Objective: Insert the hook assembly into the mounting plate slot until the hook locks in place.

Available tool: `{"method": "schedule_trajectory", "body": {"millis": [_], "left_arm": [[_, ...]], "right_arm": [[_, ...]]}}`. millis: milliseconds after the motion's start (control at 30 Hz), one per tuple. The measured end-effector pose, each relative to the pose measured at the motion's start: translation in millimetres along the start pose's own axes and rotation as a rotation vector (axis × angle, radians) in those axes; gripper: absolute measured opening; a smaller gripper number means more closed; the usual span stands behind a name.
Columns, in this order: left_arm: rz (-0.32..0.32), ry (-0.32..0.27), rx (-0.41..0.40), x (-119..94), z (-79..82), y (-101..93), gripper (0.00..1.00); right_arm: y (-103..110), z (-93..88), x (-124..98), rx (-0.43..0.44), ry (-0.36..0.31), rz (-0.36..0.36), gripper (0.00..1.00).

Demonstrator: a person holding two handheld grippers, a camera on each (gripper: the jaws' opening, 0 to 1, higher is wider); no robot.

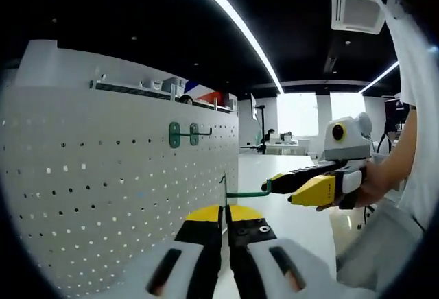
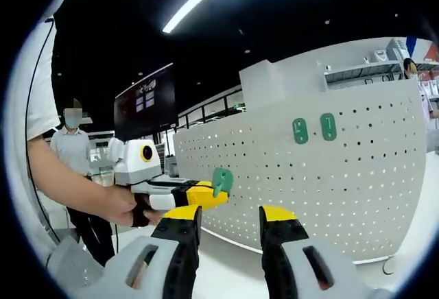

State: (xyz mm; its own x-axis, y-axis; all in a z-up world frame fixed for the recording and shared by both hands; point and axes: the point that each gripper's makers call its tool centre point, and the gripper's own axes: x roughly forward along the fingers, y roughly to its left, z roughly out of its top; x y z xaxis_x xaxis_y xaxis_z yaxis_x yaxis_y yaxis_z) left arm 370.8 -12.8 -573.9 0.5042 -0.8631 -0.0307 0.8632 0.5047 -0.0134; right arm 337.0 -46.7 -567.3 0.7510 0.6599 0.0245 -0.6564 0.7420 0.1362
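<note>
left gripper (image 1: pixel 223 215) clamped shut on the green hook (image 1: pixel 247 193), pinched at its plate end, probably so the back stays free to meet the pegboard (image 1: pixel 103 175). right gripper (image 2: pixel 230 215) spread open, holding nothing, waiting near the rod end, likely to steady it. hook just off the board, not yet seated. two mounted hooks (image 1: pixel 184 134) higher up.

Pegboard (image 1: pixel 103 196): upright on the table (image 1: pixel 288 182).
Mounted hooks (image 1: pixel 184 134): side by side, high on pegboard.
Held hook (image 1: pixel 236 190): before pegboard's edge.
</note>
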Motion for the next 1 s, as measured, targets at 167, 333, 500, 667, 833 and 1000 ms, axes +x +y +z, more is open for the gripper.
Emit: {"method": "schedule_trajectory", "body": {"millis": [167, 333, 500, 667, 833, 1000], "left_arm": [[0.000, -0.005, -0.005, 1, 0.9, -3.8, 0.01], [-0.001, -0.011, -0.010, 3, 1.9, -6.7, 0.01], [-0.003, -0.014, -0.010, 5, 2.2, -10.3, 0.01], [-0.004, -0.020, -0.016, 6, 3.0, -13.3, 0.01], [-0.005, -0.022, -0.019, 6, 2.6, -17.3, 0.01], [-0.005, -0.028, -0.025, 6, 3.4, -19.9, 0.01]], "right_arm": [[3, 1.8, 5, -0.002, -0.005, 0.008, 0.29], [5, 5.1, 11, -0.005, -0.013, 0.012, 0.26], [8, 6.2, 16, -0.021, -0.016, 0.015, 0.21], [7, 9.0, 19, -0.018, -0.028, 0.012, 0.15], [7, 11.4, 21, -0.030, -0.033, 0.011, 0.11], [8, 10.1, 23, -0.031, -0.028, 0.010, 0.08]]}}
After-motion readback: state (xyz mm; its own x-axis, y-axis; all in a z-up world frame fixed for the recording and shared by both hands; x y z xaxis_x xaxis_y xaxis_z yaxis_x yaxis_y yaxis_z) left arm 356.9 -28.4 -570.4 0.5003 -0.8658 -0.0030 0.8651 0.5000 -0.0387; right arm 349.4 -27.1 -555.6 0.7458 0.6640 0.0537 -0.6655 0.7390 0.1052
